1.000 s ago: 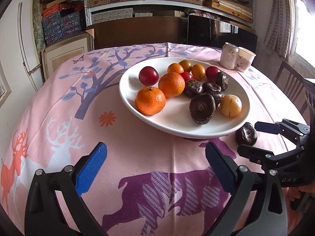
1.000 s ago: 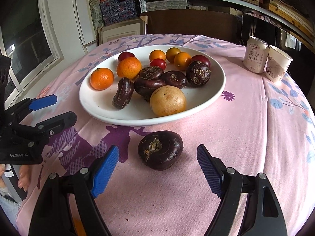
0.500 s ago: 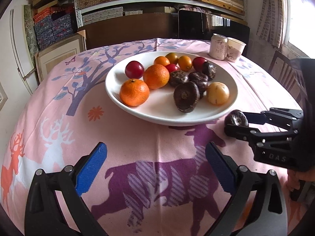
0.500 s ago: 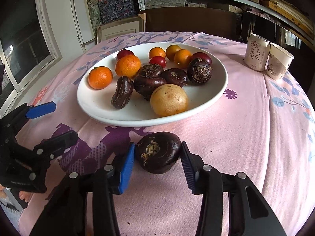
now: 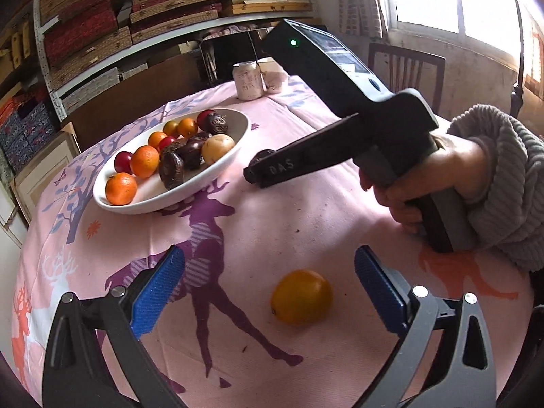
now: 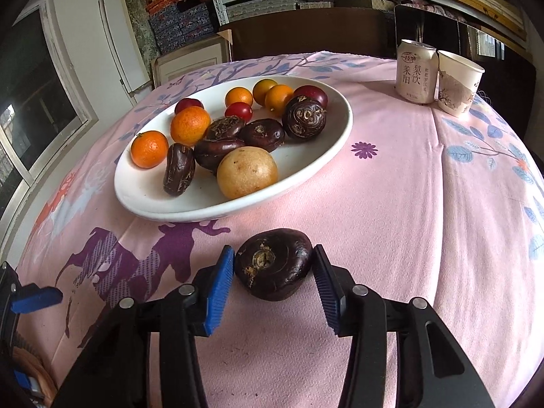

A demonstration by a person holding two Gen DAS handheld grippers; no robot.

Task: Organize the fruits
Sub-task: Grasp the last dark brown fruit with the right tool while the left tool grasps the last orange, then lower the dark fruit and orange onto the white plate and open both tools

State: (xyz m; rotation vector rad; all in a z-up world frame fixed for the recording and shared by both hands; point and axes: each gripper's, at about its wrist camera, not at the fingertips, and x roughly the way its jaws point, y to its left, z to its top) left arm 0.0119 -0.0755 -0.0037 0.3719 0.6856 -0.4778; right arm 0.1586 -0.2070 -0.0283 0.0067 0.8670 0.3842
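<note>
A dark brown fruit [image 6: 273, 268] lies on the pink cloth just in front of the white plate [image 6: 146, 187]. My right gripper [image 6: 273, 255] has a blue pad against each side of it, and its jaws are opening slightly. The left wrist view shows that gripper [image 5: 258, 173] from the side, held by a hand in a grey sleeve, with the dark fruit [image 5: 263, 154] at its tip. My left gripper [image 5: 268, 258] is open, and a yellow-orange fruit [image 5: 301, 301] lies on the cloth between its wide jaws, untouched. The plate [image 5: 149, 200] holds several oranges, red fruits and dark fruits.
A drink can [image 6: 416, 71] and a paper cup [image 6: 457, 83] stand at the far right of the table. A dark chair [image 5: 406, 68] stands beyond the table by the window. Shelves of boxes fill the back wall.
The right jaws closed from wide open onto the dark fruit. The left gripper swung to the right and rolled, so the yellow-orange fruit now lies between its jaws.
</note>
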